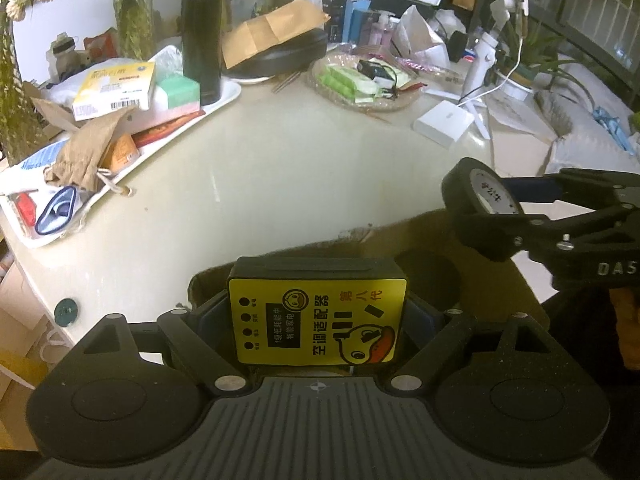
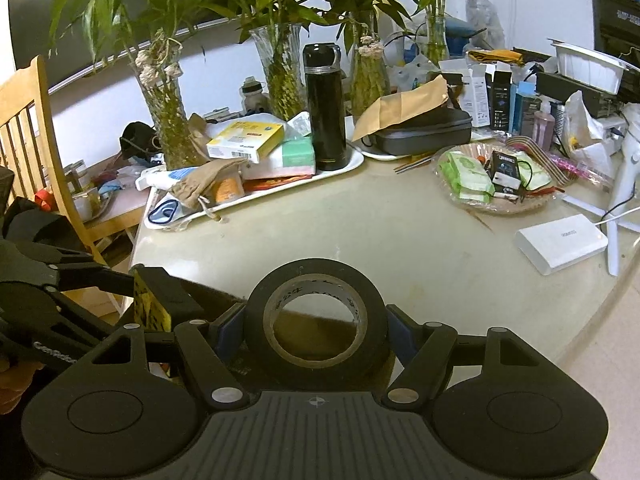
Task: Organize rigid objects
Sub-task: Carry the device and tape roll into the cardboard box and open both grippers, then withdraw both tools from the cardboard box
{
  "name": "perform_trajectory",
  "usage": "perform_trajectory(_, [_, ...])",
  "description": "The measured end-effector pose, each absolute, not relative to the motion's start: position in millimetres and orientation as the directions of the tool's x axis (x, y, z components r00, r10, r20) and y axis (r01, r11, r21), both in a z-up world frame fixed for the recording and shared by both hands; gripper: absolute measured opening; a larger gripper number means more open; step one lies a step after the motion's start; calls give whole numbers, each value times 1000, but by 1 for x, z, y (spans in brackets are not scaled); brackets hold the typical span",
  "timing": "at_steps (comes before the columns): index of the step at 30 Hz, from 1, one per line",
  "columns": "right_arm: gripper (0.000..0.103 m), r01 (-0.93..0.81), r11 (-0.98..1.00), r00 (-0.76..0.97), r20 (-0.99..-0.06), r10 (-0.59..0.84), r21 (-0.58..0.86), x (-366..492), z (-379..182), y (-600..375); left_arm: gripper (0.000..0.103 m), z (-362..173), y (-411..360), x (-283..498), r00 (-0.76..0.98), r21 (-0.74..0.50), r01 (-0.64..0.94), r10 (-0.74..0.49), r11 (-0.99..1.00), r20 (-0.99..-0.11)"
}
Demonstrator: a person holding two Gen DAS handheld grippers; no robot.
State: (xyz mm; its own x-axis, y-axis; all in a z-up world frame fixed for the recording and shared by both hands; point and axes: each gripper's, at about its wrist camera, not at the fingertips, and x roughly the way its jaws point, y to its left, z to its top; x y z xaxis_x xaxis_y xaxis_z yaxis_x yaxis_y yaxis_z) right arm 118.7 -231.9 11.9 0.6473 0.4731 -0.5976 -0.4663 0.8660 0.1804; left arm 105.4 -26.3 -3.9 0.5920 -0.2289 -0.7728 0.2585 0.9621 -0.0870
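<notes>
A black box with a yellow duck label sits between the fingers of my left gripper, which is shut on its two sides. It hangs over a torn brown cardboard box at the table's near edge. My right gripper is shut on a roll of black tape, held upright with its hole facing the camera. In the left wrist view that tape roll hangs at the right, above the cardboard. In the right wrist view the yellow-labelled box shows at the left.
A white tray at the back left holds a black flask, cartons and a cloth pouch. A glass plate holds green packets. A white block, glass vases and a wooden chair surround the pale table.
</notes>
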Motion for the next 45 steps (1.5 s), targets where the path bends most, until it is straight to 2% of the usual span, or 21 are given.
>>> perform_trajectory(22, [75, -453, 873, 654, -599, 462, 180, 97, 11, -236, 89, 11, -18, 80, 686, -111, 226, -239, 968, -688])
perform_trajectory(45, [75, -497, 854, 629, -615, 475, 152, 90, 10, -217, 89, 12, 3, 65, 710, -129, 175, -216, 976, -671])
